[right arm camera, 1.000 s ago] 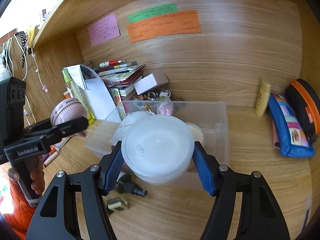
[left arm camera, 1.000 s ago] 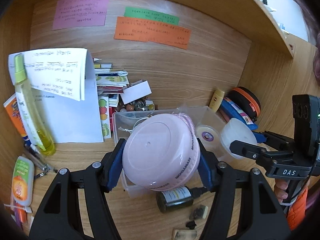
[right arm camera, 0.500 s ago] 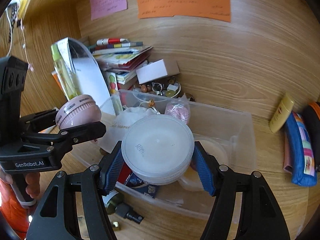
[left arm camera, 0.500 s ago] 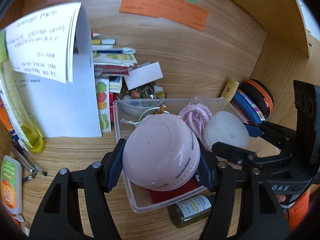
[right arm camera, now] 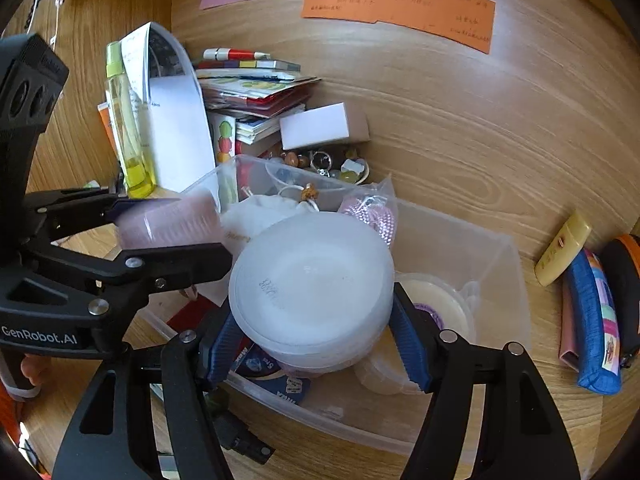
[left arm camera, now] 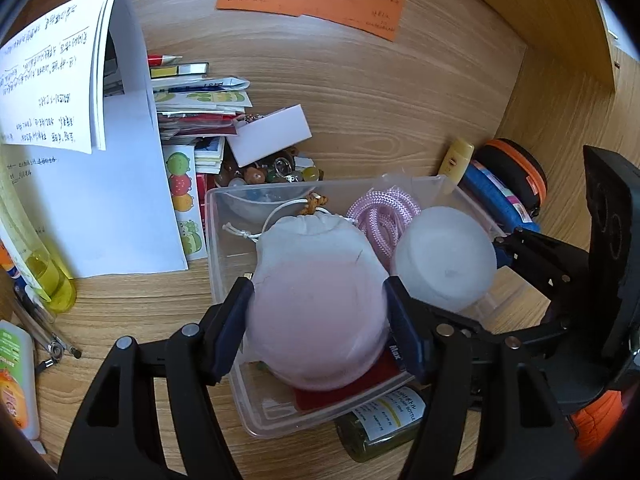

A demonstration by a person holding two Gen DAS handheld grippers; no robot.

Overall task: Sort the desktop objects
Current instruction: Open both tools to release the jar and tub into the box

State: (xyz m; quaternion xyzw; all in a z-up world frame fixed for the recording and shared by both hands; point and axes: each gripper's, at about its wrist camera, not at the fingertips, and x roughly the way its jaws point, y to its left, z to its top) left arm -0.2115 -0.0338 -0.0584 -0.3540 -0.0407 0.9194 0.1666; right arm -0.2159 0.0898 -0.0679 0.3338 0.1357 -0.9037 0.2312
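Observation:
My left gripper [left arm camera: 318, 304] is shut on a round pink jar [left arm camera: 316, 320], blurred, held over the near end of a clear plastic bin [left arm camera: 216, 240]. Just right of it, my right gripper [right arm camera: 314, 320] is shut on a round white lidded container [right arm camera: 312, 280], also over the bin [right arm camera: 516, 248]. From the right wrist view the left gripper [right arm camera: 172, 228] and the pink jar [right arm camera: 168, 220] sit at the left. The bin holds a white drawstring pouch [left arm camera: 308, 228], a pink cord [left arm camera: 380, 216], a tape roll [right arm camera: 436, 308] and a red card.
A dark bottle [left arm camera: 380, 428] lies in front of the bin. Curled papers [left arm camera: 100, 160], a yellow-green spray bottle [right arm camera: 124, 120], stacked booklets and a bowl of beads [right arm camera: 328, 164] crowd the back left. A yellow tube [right arm camera: 564, 248] and blue pencil case [right arm camera: 592, 320] lie right.
Both grippers have moved forward and down with their jars and are over the bin. The white container has come close beside the pink jar.

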